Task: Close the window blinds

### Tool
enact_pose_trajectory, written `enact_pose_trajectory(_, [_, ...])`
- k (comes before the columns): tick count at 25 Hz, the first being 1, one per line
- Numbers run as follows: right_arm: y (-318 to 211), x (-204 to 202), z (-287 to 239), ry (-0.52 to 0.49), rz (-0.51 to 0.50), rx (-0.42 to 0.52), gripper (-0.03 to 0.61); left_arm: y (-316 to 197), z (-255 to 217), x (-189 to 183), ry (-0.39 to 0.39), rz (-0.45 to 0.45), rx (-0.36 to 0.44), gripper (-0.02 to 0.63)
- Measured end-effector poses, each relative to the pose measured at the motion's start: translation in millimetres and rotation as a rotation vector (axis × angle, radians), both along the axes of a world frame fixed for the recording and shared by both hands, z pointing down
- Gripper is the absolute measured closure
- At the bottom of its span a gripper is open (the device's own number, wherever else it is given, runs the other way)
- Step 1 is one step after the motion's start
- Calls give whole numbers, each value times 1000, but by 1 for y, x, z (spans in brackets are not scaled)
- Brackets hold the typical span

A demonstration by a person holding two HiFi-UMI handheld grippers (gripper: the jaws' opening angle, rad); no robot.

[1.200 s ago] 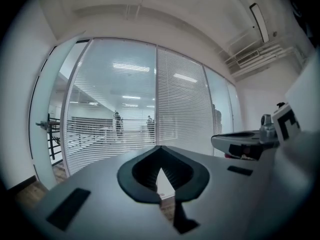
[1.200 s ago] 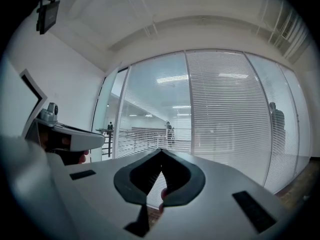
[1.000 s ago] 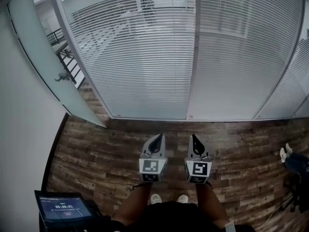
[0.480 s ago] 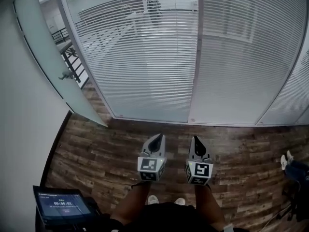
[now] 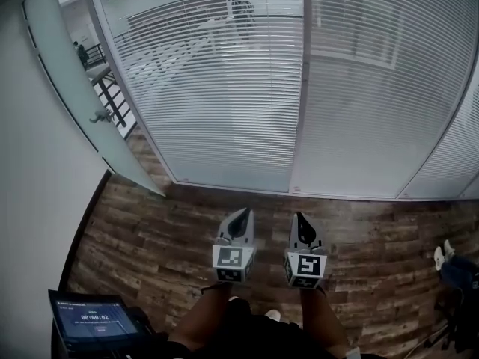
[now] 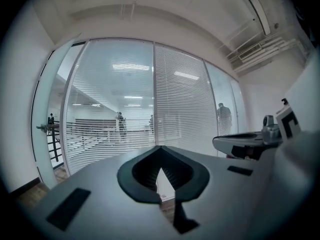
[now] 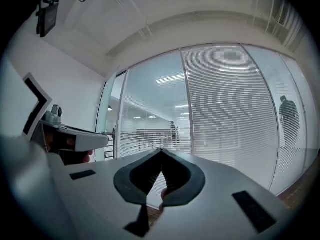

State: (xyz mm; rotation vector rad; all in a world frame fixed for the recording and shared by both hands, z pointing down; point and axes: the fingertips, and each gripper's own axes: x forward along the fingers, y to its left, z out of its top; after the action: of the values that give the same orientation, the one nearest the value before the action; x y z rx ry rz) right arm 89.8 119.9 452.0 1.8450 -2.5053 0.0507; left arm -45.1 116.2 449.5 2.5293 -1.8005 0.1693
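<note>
White slatted window blinds (image 5: 224,103) first: hang behind tall glass panes, well ahead of both pairs of fingers (image 5: 239,226) and rising far above them, touched by neither pair. Show a railing and a standing figure (image 5: 239,6) through the slats ahead and left of the fingers; look denser ahead and right. Divided by 1 pale upright frame post (image 5: 301,88), almost straight ahead of the right fingers.

Brown wood-plank floor (image 5: 150,230) next: lies beneath both pairs of fingers and runs up to the foot of the glass. Plain white wall (image 5: 37,215) far left of the left fingers, with a frosted glass door (image 5: 67,88) angled between it and the blinds.

Dark screen (image 5: 93,321) behind and left of the left fingers, glowing blue, print too small to read.

Left gripper (image 5: 244,212): points roughly level at the blinds, jaws pressed together tip to tip, nothing between them. Right gripper (image 5: 301,217): sits just beside the left, not touching it, parallel, jaws likewise closed and empty. Carry 1 marker cube (image 5: 232,262) apiece behind the fingers.

2 pale shoes (image 5: 438,259) on the floor far right of the right fingers. 1 white shoe tip (image 5: 273,315) behind and below, between the 2 grippers.
</note>
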Motion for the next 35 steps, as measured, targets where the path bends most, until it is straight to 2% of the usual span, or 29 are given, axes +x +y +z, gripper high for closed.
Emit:
enact_pose_trajectory(4, [-6, 1, 5, 17, 3, 4, 575, -2, -3, 1, 12, 4, 0, 620])
enact_pose_trajectory(6, [-28, 8, 9, 11, -16, 15, 575, -21, 5, 8, -4, 0, -10, 620])
enact_pose_trajectory(11, [-74, 11, 17, 19, -21, 14, 575, -69, 8, 10, 60, 1, -35, 620])
enact_pose_trajectory(21, [-154, -4, 21, 36, 36, -24, 575, -158, 17, -13, 39, 23, -45, 620])
enact_pose_trajectory(24, [-179, -6, 18, 43, 52, -7, 575, -184, 14, -20, 32, 30, -52, 620])
enact_pose_trajectory(31, [-225, -33, 4, 40, 83, 15, 575, -237, 16, -43, 39, 62, -33, 620])
enact_pose_trajectory(35, [-246, -38, 5, 66, 87, 22, 575, -258, -1, -48, 47, 68, 3, 620])
